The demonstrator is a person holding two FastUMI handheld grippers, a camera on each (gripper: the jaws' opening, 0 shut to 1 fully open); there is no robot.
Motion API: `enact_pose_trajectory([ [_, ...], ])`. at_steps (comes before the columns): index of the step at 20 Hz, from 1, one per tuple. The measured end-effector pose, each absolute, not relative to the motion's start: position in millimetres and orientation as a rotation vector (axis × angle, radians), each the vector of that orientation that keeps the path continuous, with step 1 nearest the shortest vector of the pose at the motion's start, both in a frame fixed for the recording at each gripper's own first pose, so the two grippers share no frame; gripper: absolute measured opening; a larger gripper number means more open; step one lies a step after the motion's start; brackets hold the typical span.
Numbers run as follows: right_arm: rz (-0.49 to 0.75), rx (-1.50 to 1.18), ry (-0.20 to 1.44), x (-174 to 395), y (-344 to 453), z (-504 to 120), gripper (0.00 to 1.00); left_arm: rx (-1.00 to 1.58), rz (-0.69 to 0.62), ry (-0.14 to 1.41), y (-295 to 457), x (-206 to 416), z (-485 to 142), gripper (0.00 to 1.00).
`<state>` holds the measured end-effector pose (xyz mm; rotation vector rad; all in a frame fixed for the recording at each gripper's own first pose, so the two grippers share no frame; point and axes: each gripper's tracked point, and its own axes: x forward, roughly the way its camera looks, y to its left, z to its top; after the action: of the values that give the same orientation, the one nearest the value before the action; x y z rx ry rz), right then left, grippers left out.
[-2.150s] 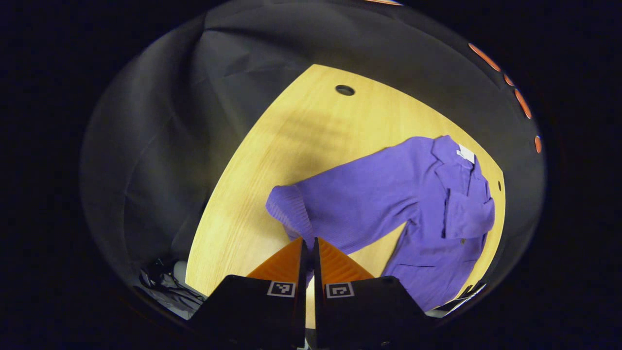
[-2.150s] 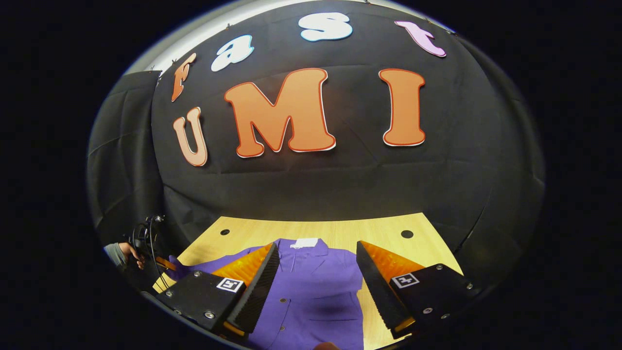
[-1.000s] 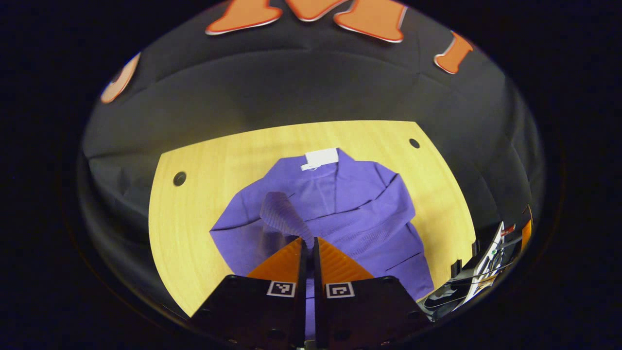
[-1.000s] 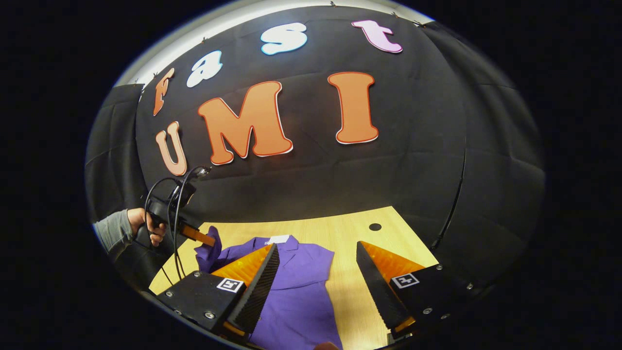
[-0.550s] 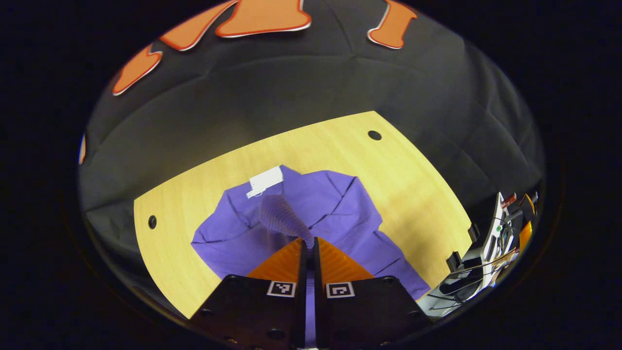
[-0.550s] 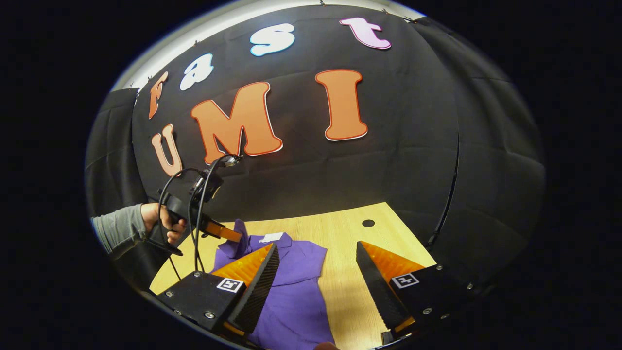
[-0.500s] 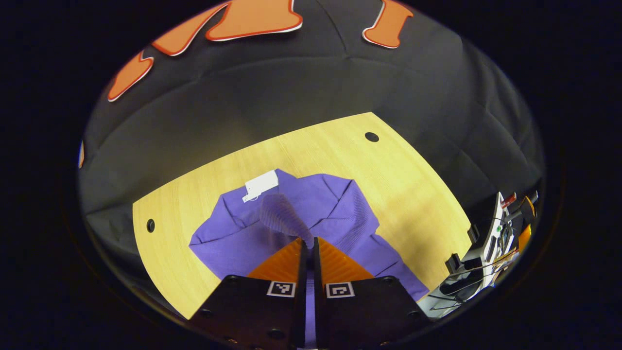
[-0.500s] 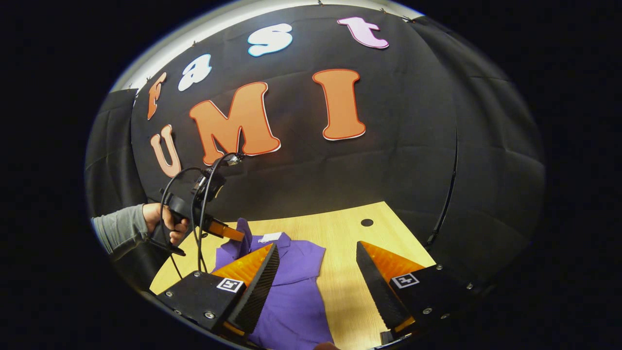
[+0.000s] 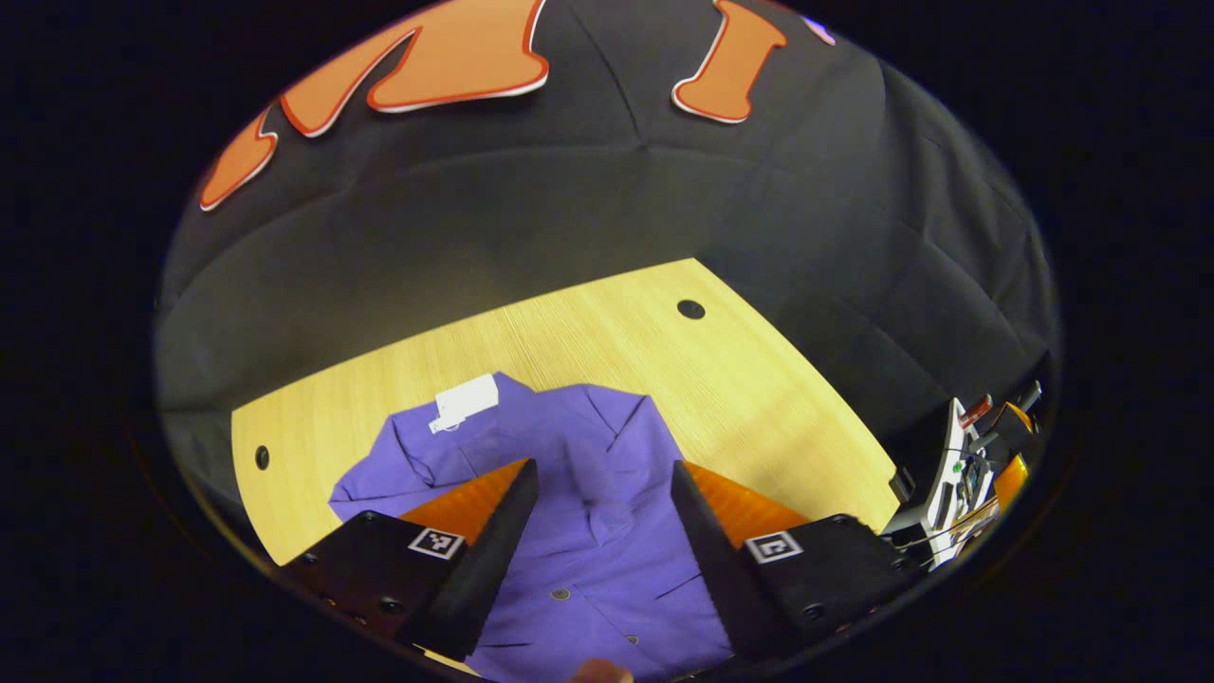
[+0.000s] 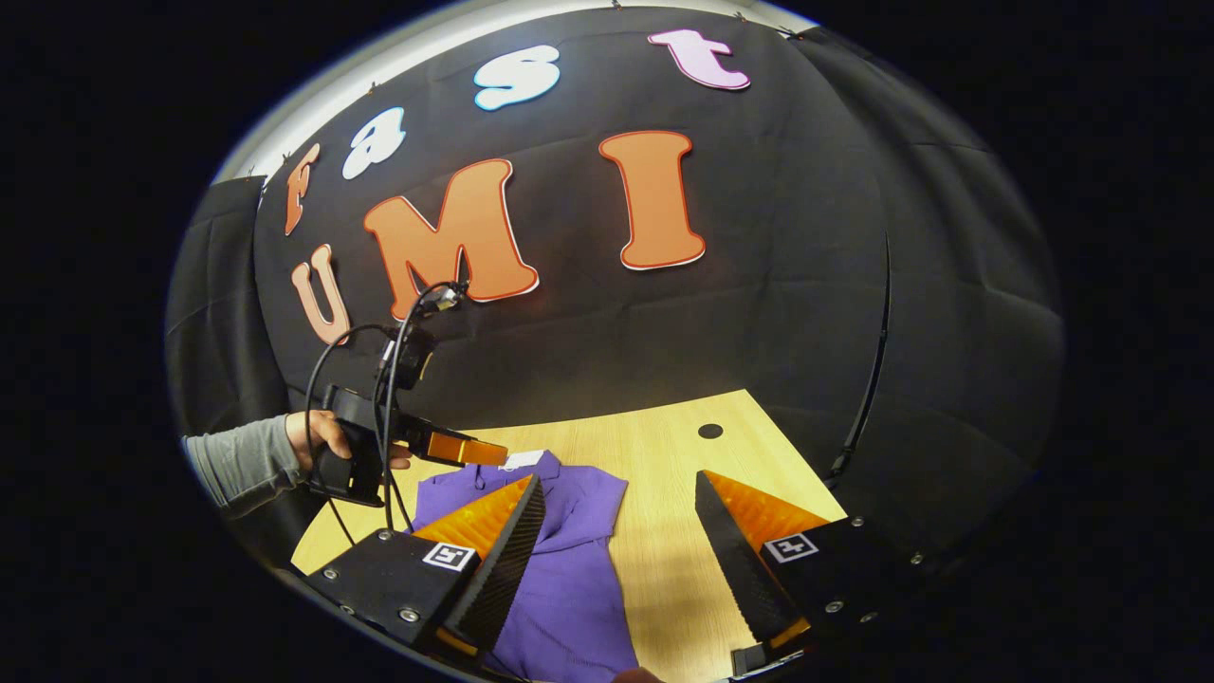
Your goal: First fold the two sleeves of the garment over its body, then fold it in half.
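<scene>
Left gripper view: left gripper (image 9: 605, 470) open above garment (image 9: 588, 531).

Garment (image 9: 588, 493) flat on table (image 9: 759, 379); tag (image 9: 465, 402) at far end.

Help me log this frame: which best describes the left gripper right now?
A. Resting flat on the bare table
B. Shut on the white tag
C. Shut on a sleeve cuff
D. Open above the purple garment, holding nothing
D: in the left gripper view, the left gripper has its fingers spread apart over the purple garment, with nothing between them.
</scene>
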<state>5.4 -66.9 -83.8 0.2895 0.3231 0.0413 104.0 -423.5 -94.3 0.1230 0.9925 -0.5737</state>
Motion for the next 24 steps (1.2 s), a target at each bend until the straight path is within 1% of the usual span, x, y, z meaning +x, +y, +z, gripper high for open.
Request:
enact_pose_trajectory([
  [2, 0.055, 0.286, 0.325, 7.9, -61.9, -84.0, 0.95, 0.117, -0.552, 0.948, -414.8, 101.0, -81.2, 0.93],
  [4, 0.071, 0.281, 0.325, 11.3, -55.2, -83.1, 0.95, 0.096, -0.532, 0.894, -402.1, 96.3, -64.2, 0.94],
  [8, 0.100, 0.238, 0.305, 19.2, -35.2, -80.5, 0.95, 0.094, -0.456, 0.694, -358.8, 87.3, -21.6, 0.94],
  [10, 0.098, 0.197, 0.254, 22.7, -29.7, -72.3, 0.95, 0.103, -0.394, 0.592, -332.3, 76.0, -4.4, 0.94],
  [14, 0.099, 0.146, 0.114, 31.7, -14.2, -47.2, 0.95, 0.059, -0.262, 0.437, -281.9, 47.7, 30.0, 0.94],
  [16, 0.098, 0.134, 0.078, 35.3, -9.6, -43.7, 0.94, 0.062, -0.200, 0.343, -259.3, 36.0, 48.1, 0.94],
  [18, 0.109, 0.148, 0.056, 35.6, -1.1, -40.9, 0.94, 0.054, -0.163, 0.256, -243.0, 21.5, 70.9, 0.94],
  [22, 0.141, 0.144, -0.072, 29.4, 13.9, -20.9, 0.94, 0.058, -0.091, 0.138, -212.7, -12.3, 96.1, 0.94],
  [24, 0.143, 0.098, -0.074, 27.8, 18.1, -27.2, 0.94, 0.056, -0.070, 0.089, -202.7, -23.7, 104.9, 0.93],
])
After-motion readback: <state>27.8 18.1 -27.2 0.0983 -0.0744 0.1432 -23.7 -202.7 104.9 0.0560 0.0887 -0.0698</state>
